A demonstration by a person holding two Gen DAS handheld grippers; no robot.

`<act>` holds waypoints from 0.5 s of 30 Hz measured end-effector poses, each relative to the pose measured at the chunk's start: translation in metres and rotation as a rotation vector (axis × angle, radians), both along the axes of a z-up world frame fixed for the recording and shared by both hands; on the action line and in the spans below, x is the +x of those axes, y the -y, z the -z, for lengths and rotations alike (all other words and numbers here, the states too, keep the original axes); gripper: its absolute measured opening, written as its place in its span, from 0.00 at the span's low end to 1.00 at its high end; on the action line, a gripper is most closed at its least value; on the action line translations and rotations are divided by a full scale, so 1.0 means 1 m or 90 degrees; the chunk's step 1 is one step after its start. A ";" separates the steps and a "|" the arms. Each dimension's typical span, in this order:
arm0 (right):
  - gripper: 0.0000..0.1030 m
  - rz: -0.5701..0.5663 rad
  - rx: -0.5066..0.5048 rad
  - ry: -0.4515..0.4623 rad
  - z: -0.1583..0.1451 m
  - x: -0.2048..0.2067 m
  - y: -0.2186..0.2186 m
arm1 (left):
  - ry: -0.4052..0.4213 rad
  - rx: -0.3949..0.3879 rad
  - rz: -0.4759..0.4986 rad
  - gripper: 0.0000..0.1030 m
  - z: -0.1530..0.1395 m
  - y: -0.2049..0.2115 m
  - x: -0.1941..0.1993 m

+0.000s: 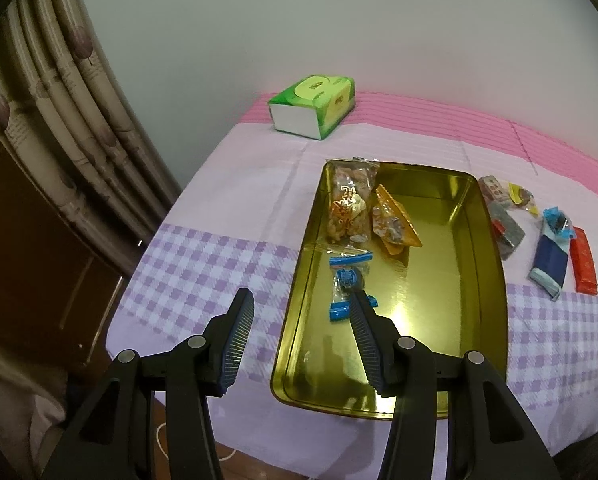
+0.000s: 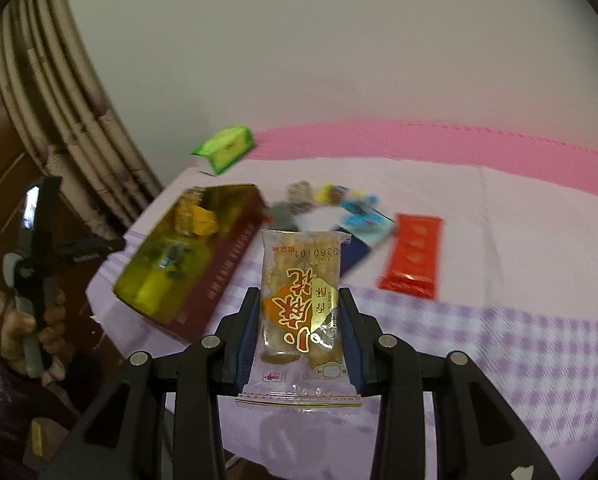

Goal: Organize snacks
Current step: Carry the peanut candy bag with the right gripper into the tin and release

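In the right wrist view, motion blur smears the tin [image 2: 203, 264] and the snacks [image 2: 331, 200] behind the held packet [image 2: 303, 312], whose upper end hides a blue pack [image 2: 355, 256].

A table [image 1: 227, 184] under a cloth striped pink at the far edge and checked purple near the front carries a gold tin [image 1: 475, 264] at the middle, a green tissue box [image 1: 313, 106] by the far left corner, and wrapped snacks [image 1: 547, 248] just right of the tin.

Both wrist cams look down over table [image 1: 227, 184] near edge toward wall; share gold tin [image 1: 487, 216], green tissue pack [image 2: 227, 148].
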State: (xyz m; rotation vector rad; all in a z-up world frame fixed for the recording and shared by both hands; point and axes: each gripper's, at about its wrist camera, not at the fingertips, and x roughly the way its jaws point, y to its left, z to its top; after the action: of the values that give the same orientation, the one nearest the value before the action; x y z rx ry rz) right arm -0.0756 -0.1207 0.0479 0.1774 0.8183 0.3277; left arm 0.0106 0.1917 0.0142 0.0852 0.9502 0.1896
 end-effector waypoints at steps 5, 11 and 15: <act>0.34 -0.039 0.009 0.013 -0.011 0.025 -0.038 | 0.000 0.002 -0.005 0.49 0.000 -0.002 0.000; 0.34 -0.074 0.016 0.018 -0.019 0.047 -0.073 | 0.000 0.004 -0.027 0.49 -0.001 -0.010 0.002; 0.34 -0.090 0.030 0.007 -0.017 0.065 -0.092 | -0.003 0.003 -0.059 0.50 -0.001 -0.020 0.004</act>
State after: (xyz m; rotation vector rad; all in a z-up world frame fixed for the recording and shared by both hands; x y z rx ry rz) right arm -0.0106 -0.0289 0.0645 0.1624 0.8141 0.4807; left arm 0.0147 0.2122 0.0147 0.0453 0.9594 0.2773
